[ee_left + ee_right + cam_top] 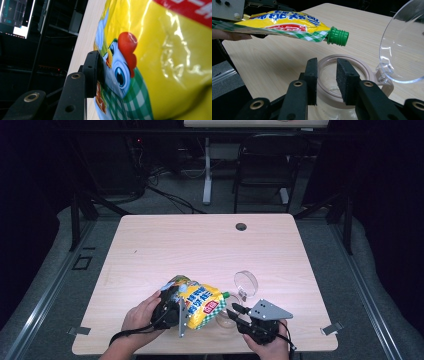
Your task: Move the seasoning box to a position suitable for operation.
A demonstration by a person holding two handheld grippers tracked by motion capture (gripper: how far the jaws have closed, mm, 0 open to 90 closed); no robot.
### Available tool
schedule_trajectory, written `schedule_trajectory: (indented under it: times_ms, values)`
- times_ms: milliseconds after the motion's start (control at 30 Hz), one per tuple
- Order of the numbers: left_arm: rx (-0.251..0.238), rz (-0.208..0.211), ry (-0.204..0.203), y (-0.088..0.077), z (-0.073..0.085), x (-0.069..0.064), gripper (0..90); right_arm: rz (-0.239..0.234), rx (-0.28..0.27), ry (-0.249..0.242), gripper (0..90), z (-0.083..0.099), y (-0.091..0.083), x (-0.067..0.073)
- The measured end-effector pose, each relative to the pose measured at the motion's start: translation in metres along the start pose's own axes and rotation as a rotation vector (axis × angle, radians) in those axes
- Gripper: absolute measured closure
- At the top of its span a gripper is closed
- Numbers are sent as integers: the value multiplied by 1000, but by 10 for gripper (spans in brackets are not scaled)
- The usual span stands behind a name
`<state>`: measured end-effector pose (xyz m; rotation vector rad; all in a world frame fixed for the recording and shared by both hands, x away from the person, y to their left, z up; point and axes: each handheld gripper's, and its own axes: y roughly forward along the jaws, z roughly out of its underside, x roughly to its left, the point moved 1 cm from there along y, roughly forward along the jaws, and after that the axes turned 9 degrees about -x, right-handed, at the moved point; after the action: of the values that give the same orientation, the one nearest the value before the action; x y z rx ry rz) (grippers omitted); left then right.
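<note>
We are holding the yellow pouch (200,304) in our left hand-held gripper (172,312), its jaws clamped on the pouch's printed end, above the near edge of the tabletop (200,245). The pouch's green cap (337,37) is hanging just above the clear jar (337,82). Our right hand-held gripper (327,77) is sitting at the jar's beige rim, one jaw on either side of it; we cannot tell whether the pads are pressing. The jar's clear lid (404,47) is standing tipped open on its hinge.
</note>
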<state>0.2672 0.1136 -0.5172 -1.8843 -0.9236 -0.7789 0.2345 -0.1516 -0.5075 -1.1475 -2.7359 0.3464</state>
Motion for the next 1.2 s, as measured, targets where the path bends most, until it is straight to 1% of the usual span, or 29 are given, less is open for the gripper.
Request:
schedule_trajectory:
  times_ms: [100,233,267,367,467,567,767,800,933,1033,1200]
  values:
    - [10,1,34,0,-2,0,624,-1,0,-3,704,0,0,1]
    - [15,-2,64,1,-5,0,624,-1,0,-7,700,1,1,2]
    - [14,-1,63,1,-5,0,624,-1,3,-11,698,1,1,2]
    - [16,-4,82,1,-7,0,624,-1,6,-8,694,1,2,2]
    - [17,-4,93,2,-9,-1,624,-1,2,-10,692,1,3,3]
    - [25,-10,117,3,-11,-2,625,-3,4,-19,691,1,3,3]
    - [28,-2,131,4,-13,-2,625,3,2,-29,691,1,3,5]
    - [29,-8,136,4,-13,-3,625,5,-2,-29,691,1,4,5]
    - [33,-5,150,4,-15,-2,624,10,7,-51,687,1,4,7]
    - [32,-5,152,4,-15,-3,625,12,5,-54,686,1,4,7]
    - [36,-5,171,3,-16,-4,625,16,9,-58,686,1,5,8]
